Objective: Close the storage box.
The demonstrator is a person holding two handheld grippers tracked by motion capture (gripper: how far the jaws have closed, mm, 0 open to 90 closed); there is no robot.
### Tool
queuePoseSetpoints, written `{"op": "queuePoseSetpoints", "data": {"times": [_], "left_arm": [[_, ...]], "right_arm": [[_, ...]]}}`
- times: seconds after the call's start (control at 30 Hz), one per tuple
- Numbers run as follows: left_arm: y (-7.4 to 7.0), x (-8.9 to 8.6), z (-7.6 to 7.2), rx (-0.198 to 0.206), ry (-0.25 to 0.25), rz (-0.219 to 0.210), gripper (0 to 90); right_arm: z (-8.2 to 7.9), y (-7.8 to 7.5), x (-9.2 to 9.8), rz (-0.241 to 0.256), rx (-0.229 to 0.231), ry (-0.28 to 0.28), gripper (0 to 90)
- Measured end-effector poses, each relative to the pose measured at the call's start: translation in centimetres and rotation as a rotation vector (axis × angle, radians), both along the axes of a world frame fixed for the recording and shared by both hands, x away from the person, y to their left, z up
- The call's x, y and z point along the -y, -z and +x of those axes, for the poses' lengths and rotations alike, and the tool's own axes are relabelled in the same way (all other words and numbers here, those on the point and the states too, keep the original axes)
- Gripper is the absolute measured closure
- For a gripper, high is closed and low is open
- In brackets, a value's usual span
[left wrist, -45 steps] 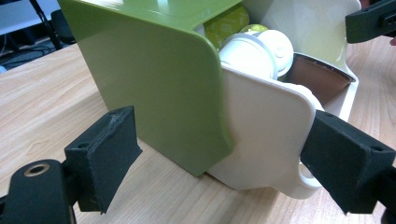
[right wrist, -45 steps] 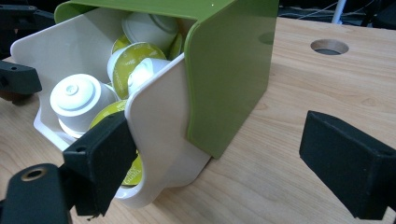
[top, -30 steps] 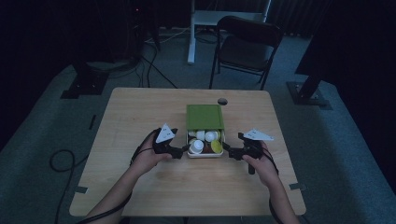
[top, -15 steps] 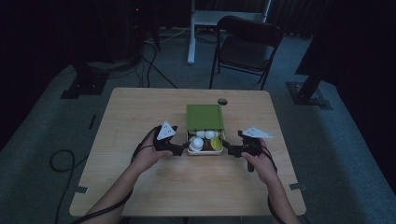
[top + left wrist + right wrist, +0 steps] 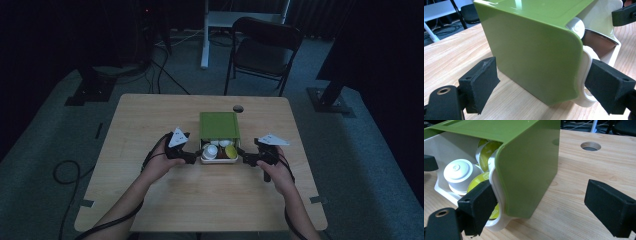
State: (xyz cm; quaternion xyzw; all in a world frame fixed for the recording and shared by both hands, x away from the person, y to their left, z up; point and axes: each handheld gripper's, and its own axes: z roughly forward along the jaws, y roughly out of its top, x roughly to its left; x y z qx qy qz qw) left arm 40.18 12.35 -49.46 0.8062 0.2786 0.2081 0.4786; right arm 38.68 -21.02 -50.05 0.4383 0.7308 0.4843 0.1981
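In the high view, the left gripper [image 5: 194, 159] is sitting just left of centre in the frame, pointing right at the near left corner of the box [image 5: 219, 131], while the right gripper [image 5: 243, 158] is sitting just right of centre, pointing left at the box's near right corner. Both are resting low over the wooden table [image 5: 150, 115].

In the left gripper view, the jaws are standing wide apart, one at the lower left of the frame and one at the lower right. The right-hand jaw is pressing against, or lying right beside, the white tray [image 5: 586, 75] where it curves out from under the green lid [image 5: 534, 55]; the left-hand jaw is hanging clear of the lid's side. Nothing is clamped between them.

In the right gripper view, the jaws are likewise spread wide. The jaw at the lower left is sitting against the white tray's rim, and the one at the lower right is standing well clear over bare table, near a round hole [image 5: 590, 146] in the upper right.

The box is sitting at the middle of the table, its glossy green lid slid back and leaving the near end of the white tray uncovered. Inside, white and yellow-green capsules [image 5: 459, 173] are lying jumbled together.
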Motion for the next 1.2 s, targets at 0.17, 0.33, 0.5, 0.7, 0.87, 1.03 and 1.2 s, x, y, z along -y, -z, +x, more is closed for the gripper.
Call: {"op": "queuePoseSetpoints", "data": {"times": [0.17,0.33,0.5,0.7,0.87,1.03,1.2], "left_arm": [[0.1,0.0,0.3,-0.002,-0.010,-0.008,13.4],[0.1,-0.1,0.5,-0.005,-0.021,-0.017,13.5],[0.1,0.0,0.7,-0.006,-0.025,-0.010,12.0],[-0.1,0.0,0.8,-0.011,-0.061,0.006,10.8],[0.0,-0.1,0.8,-0.011,-0.081,-0.003,10.7],[-0.2,0.2,0.4,-0.014,-0.057,-0.031,12.5],[-0.4,0.4,0.0,-0.010,-0.035,-0.024,12.4]], "right_arm": [[0.2,0.0,-0.1,0.006,-0.007,0.018,10.7],[0.6,0.0,-0.4,-0.001,-0.008,0.037,10.7],[0.8,0.1,-0.5,0.000,-0.015,0.047,10.4],[0.8,0.1,-0.6,0.003,-0.019,0.049,10.4],[0.7,0.2,-1.0,0.011,-0.024,0.064,10.4],[0.5,0.4,-1.1,-0.003,-0.034,0.070,10.5],[0.3,0.2,-1.3,0.004,-0.030,0.070,10.5]]}}
